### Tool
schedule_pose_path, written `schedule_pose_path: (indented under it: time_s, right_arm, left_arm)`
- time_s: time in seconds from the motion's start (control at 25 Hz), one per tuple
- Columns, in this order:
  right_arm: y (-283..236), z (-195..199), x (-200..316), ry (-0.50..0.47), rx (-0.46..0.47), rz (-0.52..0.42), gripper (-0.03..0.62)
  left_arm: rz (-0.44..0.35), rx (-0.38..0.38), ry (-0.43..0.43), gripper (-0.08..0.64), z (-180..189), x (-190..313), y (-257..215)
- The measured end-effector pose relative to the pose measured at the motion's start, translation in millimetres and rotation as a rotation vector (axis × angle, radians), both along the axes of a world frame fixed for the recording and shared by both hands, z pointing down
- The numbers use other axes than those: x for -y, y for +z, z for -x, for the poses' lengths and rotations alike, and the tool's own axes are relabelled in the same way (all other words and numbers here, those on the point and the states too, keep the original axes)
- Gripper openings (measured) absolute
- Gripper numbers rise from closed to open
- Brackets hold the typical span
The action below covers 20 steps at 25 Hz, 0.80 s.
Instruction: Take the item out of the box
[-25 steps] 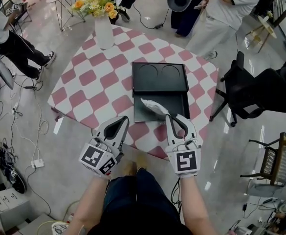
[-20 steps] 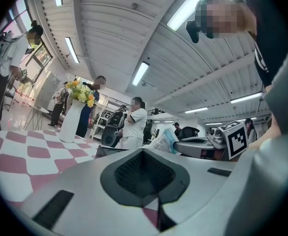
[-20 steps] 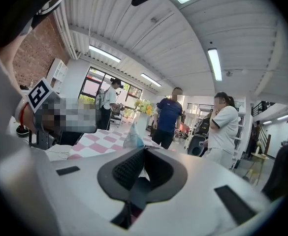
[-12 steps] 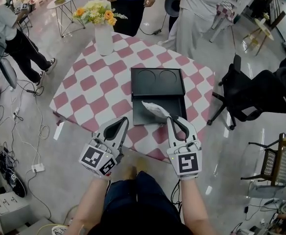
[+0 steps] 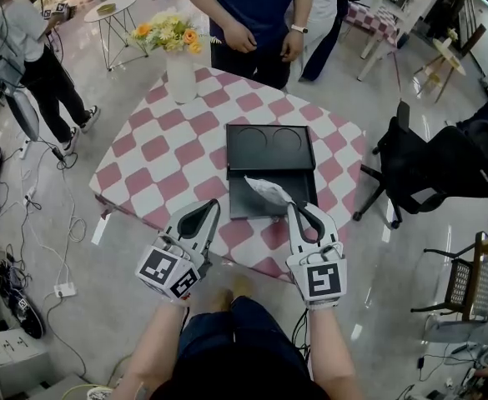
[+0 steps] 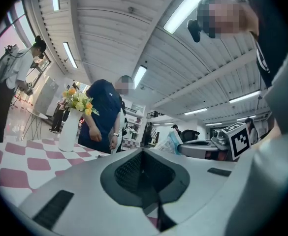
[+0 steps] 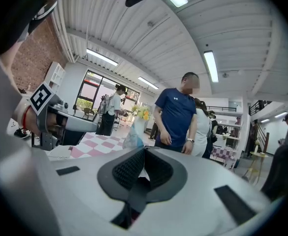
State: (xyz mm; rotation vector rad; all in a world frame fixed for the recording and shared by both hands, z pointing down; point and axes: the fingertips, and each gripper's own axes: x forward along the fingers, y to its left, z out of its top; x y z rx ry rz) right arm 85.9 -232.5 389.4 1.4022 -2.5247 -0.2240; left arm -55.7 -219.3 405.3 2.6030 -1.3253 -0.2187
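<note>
Since the earlier frame a person in a navy shirt [image 5: 256, 15] had stepped up to the far edge of the table [image 5: 156, 152], while both grippers had kept nearly the same places at the near edge.

The right gripper [image 5: 294, 207] was closed on a crinkly clear plastic bag [image 5: 266, 191]. Its jaws pinched the bag's near end, and in the right gripper view the bag [image 7: 133, 135] stood up just past the shut tips of the right gripper [image 7: 144, 149]. In the head view the rest of the bag reached away over the near right part of the open black box [image 5: 244, 205]. Whether the bag rested on the box floor or hung clear of it could not be told.

The box's lid [image 5: 270, 158], marked with two round recesses, lay back on the far side, joined to the box.

The left gripper [image 5: 213, 202] was held over the table's near edge, left of the box and apart from it. In its own view the left gripper [image 6: 143, 152] had its jaws together with nothing between them, and the bag [image 6: 171, 142] showed off to the right beside the other gripper.

On the pink-and-white checked cloth, a white vase of yellow and orange flowers [image 5: 180, 72] stood near the far left corner, well apart from the box. A black office chair [image 5: 444, 169] stood on the floor to the right of the table.
</note>
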Motion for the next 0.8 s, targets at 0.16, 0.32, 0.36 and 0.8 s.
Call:
schedule_pose_path:
  time_s: [0.16, 0.32, 0.36, 0.8]
  right_arm:
    - [-5.9, -1.4, -2.5, 0.002, 0.021, 0.005, 0.006]
    - [-9.5, -3.2, -4.8, 0.006, 0.028, 0.009, 0.006]
    - [-10.5, -3.4, -5.5, 0.007, 0.026, 0.013, 0.006]
    - [-24.3, -12.6, -6.2, 0.016, 0.042, -0.007, 0.006]
  left_arm:
    - [-0.007, 0.003, -0.006, 0.008, 0.4, -0.6, -6.8]
    - [-0.016, 0.006, -0.008, 0.008, 2.3, -0.8, -10.5]
    - [-0.016, 0.006, -0.011, 0.008, 3.0, -0.7, -12.1]
    - [-0.034, 0.001, -0.008, 0.008, -0.1, 3.7, -24.5]
